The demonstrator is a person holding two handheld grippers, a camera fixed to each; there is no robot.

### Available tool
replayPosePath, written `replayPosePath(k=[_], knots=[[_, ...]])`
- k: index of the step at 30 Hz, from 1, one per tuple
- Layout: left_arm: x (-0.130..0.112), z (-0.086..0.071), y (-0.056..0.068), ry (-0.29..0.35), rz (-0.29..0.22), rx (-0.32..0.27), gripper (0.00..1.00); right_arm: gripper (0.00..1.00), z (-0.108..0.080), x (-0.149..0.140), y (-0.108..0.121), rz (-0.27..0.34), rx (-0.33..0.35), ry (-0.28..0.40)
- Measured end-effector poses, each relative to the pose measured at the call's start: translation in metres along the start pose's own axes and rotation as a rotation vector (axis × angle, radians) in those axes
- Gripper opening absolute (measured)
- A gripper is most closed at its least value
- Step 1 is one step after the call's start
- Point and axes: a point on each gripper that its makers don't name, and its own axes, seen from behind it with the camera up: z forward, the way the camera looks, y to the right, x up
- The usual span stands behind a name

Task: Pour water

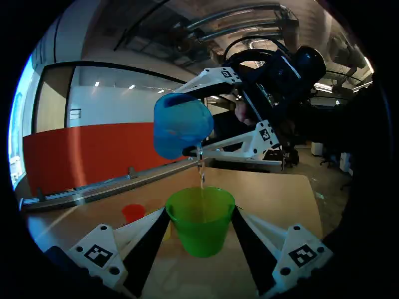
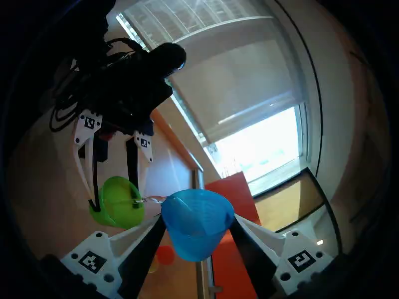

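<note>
Water [image 1: 201, 174] falls in a thin stream from the lip of the blue cup [image 1: 179, 124] into the open mouth of the green cup [image 1: 199, 231] just below it.

Your left gripper [image 1: 199, 212] is clamped on the green cup. In the left gripper view, its two white fingers press the cup's walls from either side just under the rim, and the cup stands upright between them. The cup is over the near part of the desk [image 1: 279, 199], roughly midway between the left and right edges. The fisheye bend makes it hard to say whether the cup's base rests on the wood or hangs just above it.

Your right gripper [image 2: 198, 219] is closed on the blue cup, one finger on each side of its wall. In the left gripper view, that cup is tipped well over, with its mouth turned up and left and its pouring lip at the lowest point, directly above the green cup. The two cups are near each other but not touching; the water alone joins them. In the right gripper view, the stream leaves the blue rim and runs across into the green cup, which sits between the left gripper's fingers.

A small red cup [image 1: 133, 212] stands upright on the desk toward its left edge, apart from both grippers.
</note>
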Motion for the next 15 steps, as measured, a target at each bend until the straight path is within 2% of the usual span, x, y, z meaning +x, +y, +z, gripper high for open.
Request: replayPosePath(k=[15], knots=[[0.0033, -0.0003, 0.0004, 0.006, 0.000, 0.001, 0.86, 0.91, -0.0025, -0.0002, 0.0045, -0.021, -0.007, -0.001]])
